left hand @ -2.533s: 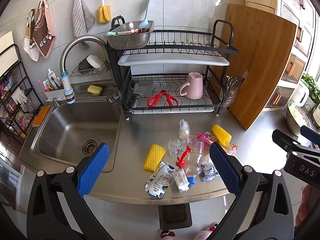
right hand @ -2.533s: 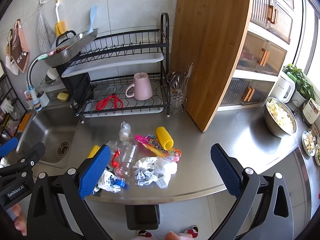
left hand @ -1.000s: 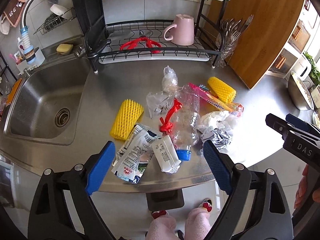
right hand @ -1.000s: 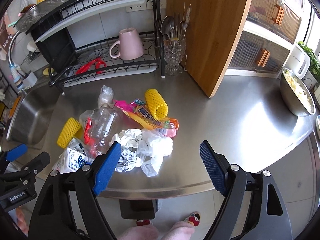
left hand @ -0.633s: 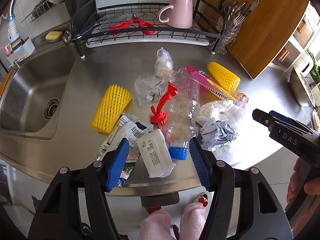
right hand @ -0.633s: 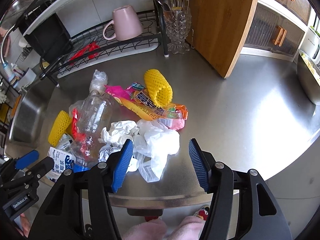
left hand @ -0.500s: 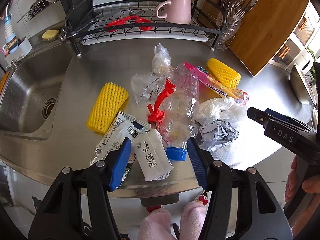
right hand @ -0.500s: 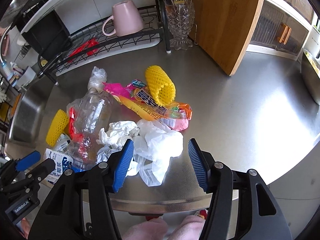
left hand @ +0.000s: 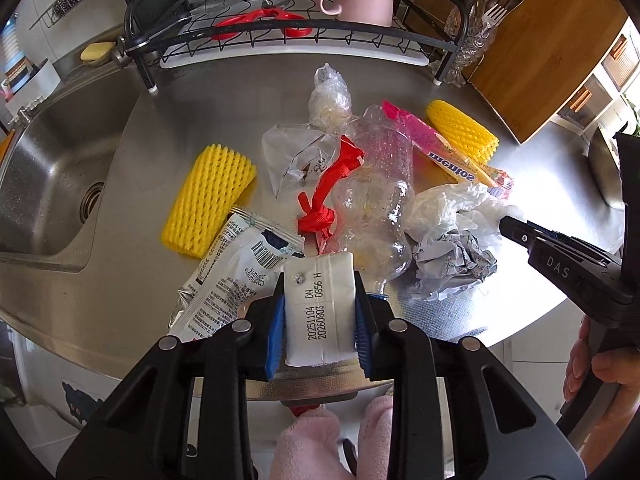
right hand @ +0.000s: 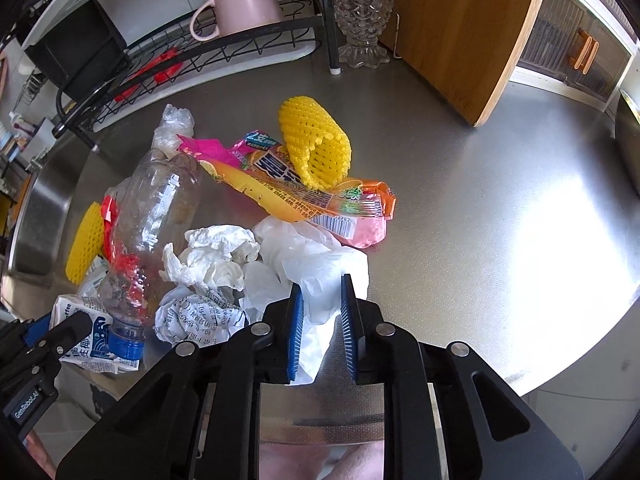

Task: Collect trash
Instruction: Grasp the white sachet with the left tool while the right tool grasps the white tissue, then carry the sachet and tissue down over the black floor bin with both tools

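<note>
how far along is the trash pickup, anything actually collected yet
Nothing looks collected yet; the whole pile sits on the steel counter. In hand: the left gripper is shut on a small white carton, and the right gripper is shut on a white plastic bag. Left: the clear bottle, two yellow foam nets, snack wrappers, crumpled paper. No bin is in view.

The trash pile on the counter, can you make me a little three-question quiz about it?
1. True or false: the left gripper is clamped on the white carton.
2. What sits between the right gripper's pads: A) white plastic bag B) clear bottle C) pink mug?
3. What colour is the bottle's cap?

Key: 1 true. 2 A. 3 blue.
</note>
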